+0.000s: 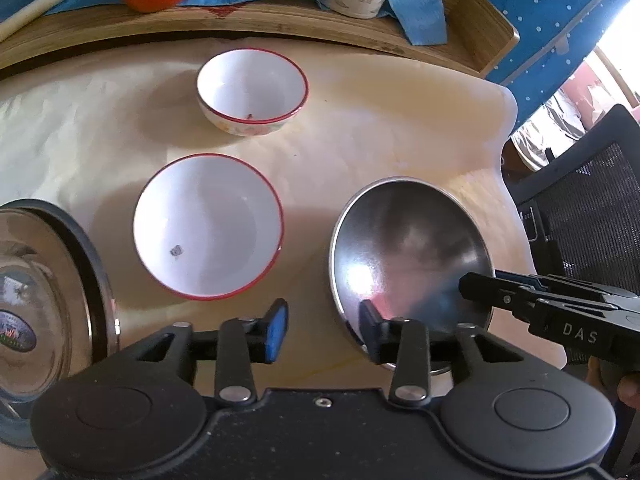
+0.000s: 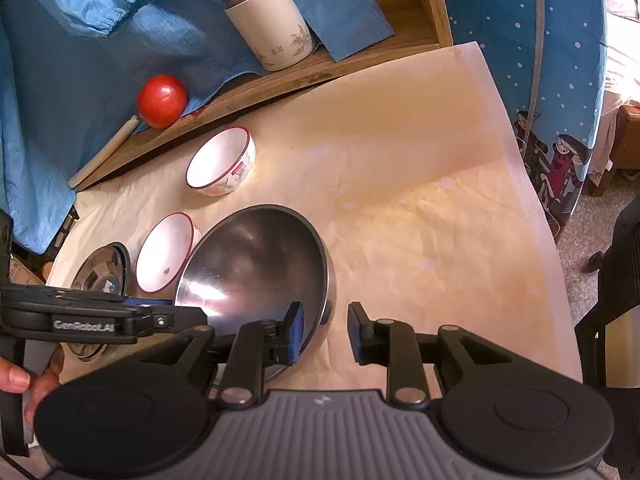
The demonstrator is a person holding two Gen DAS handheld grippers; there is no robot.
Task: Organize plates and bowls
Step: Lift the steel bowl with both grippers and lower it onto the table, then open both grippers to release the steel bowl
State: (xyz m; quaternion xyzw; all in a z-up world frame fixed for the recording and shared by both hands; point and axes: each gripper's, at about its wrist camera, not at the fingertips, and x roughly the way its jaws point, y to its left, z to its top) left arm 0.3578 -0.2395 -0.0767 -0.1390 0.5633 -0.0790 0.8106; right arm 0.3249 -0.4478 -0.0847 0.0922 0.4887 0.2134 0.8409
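The steel bowl [image 2: 256, 264] is sitting lower centre of the right wrist frame on the surface [image 2: 420, 208], beside the larger red-rimmed bowl [image 2: 166, 254]. The right tool [image 2: 324, 334] is straddling its near rim, jaws parted and gripping nothing. The left tool [image 1: 323, 330], also gaping empty, is hovering at its opposite edge.

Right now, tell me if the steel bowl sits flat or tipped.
Tipped. The steel bowl leans with its far rim raised, and the right gripper straddles its near rim, jaws open.
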